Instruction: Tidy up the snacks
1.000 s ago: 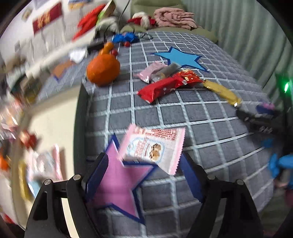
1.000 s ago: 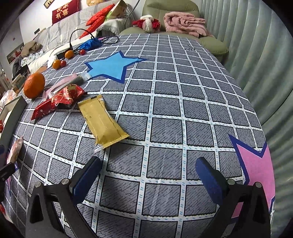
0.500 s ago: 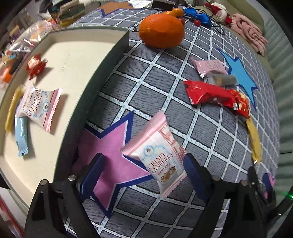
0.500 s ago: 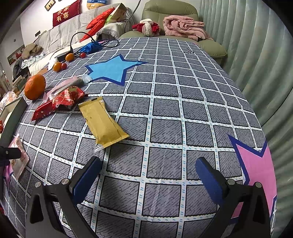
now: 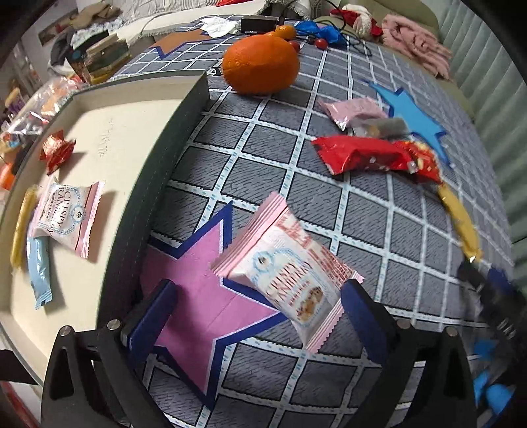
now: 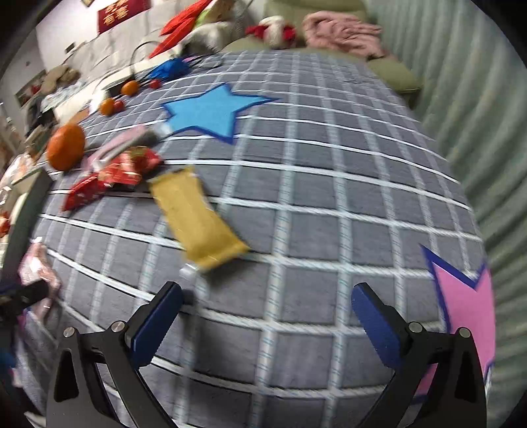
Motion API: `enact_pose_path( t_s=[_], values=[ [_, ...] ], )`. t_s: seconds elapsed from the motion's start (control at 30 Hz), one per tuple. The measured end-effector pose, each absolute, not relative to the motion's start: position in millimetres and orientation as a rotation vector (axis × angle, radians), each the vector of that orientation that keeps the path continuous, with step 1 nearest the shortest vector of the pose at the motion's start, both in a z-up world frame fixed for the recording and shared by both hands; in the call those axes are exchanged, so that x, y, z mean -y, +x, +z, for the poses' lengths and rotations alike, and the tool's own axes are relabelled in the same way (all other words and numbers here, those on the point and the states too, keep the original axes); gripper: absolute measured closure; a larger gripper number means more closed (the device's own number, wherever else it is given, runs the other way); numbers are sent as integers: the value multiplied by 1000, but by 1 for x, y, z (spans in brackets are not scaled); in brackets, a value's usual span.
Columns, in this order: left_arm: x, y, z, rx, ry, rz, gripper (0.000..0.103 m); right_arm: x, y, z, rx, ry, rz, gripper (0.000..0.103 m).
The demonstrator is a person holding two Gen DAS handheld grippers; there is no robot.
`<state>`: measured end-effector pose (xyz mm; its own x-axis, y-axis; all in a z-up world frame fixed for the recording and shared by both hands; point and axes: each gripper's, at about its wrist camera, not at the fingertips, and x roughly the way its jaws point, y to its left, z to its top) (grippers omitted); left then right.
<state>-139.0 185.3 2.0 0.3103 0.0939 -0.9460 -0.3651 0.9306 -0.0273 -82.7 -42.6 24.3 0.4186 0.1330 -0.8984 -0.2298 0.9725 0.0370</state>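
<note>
A pink-and-white cranberry snack packet (image 5: 290,276) lies on the checked cloth between the fingers of my open left gripper (image 5: 257,306), close to the right finger. To the left is a cream tray (image 5: 131,138) holding several snacks, among them a matching packet (image 5: 64,212). Further out lie a red packet (image 5: 359,156), a pale pink packet (image 5: 352,110) and a yellow packet (image 5: 459,220). My right gripper (image 6: 266,312) is open and empty, just short of the yellow packet (image 6: 197,219). The red packets (image 6: 112,176) lie beyond it to the left.
A large orange (image 5: 260,64) sits by the tray's far corner and shows in the right view (image 6: 66,151). Small fruits (image 6: 108,105), cables and a blue bag (image 6: 169,69) lie at the far end. A sofa with pink cloth (image 6: 342,31) stands behind.
My left gripper has swung toward the tray, which has come into view, with the cranberry packet still between its open fingers. My right gripper has moved forward toward the yellow packet.
</note>
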Motion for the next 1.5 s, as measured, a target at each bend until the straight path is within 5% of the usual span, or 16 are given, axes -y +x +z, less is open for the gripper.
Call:
enact_pose_path(
  t_s=[0.23,0.33,0.43,0.57,0.63,0.7,0.77,1.1,1.5],
  values=[
    [-167,-134,10,-1166,-125,186,14,4,-47,24,-1148,-158,301,1],
    [-163,-122,13,-1150,-67,99,20,-1,-50,27,-1134,-183,300,24],
    [-157,-107,14,-1150,25,-54,24,7,-58,33,-1124,-151,274,62],
    [-164,-106,18,-1154,27,-103,23,34,-83,37,-1177,56,255,65],
    [-175,-110,19,-1158,-26,-57,20,40,-101,38,-1210,144,307,65],
    [-182,-115,19,-1172,-88,-32,19,39,-115,38,-1225,183,373,50],
    [-190,-121,20,-1200,-189,-17,19,39,-125,42,-1194,137,347,0],
    [-171,-137,25,-1191,50,-56,17,52,-133,26,-1114,-16,257,0],
    [-228,-144,21,-1288,-524,275,17,35,-134,17,-1025,-141,252,0]
  ],
)
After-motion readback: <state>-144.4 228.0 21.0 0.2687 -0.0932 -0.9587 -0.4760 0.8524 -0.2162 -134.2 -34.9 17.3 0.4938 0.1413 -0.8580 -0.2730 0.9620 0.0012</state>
